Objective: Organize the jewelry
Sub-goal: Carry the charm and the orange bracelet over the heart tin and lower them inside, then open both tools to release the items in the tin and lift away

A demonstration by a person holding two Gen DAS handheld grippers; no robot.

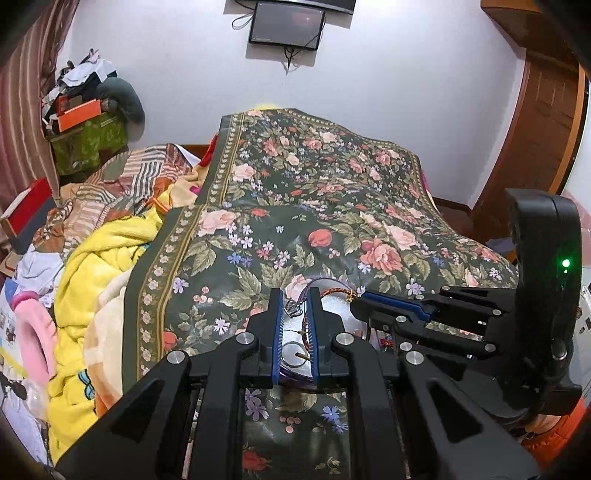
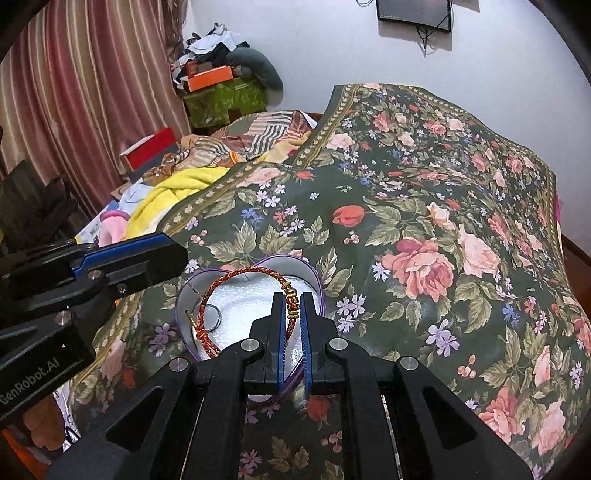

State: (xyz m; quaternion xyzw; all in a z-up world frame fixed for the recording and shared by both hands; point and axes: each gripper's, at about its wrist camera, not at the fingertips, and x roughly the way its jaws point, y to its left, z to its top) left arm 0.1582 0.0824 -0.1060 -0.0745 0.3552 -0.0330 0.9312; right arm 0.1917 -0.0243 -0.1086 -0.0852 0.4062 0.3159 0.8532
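Observation:
A heart-shaped box with a purple rim [image 2: 314, 275] and white lining sits on the floral cloth near the front. My right gripper [image 2: 293, 301] is shut on a red braided bracelet [image 2: 236, 280] with gold beads, holding it over the box. A thin metal ring [image 2: 212, 319] lies inside the box. In the left wrist view, my left gripper [image 1: 296, 308] is narrowly closed on a small silver crown ring [image 1: 291, 308] above the box [image 1: 336, 314]. The right gripper [image 1: 373, 304] comes in from the right beside it.
The floral cloth [image 2: 424, 221] covers a raised surface. To the left lie a yellow blanket [image 1: 99, 266], striped bedding and a pink item. Boxes and clothes are piled by the curtain [image 2: 218, 88]. A screen hangs on the wall [image 1: 286, 24].

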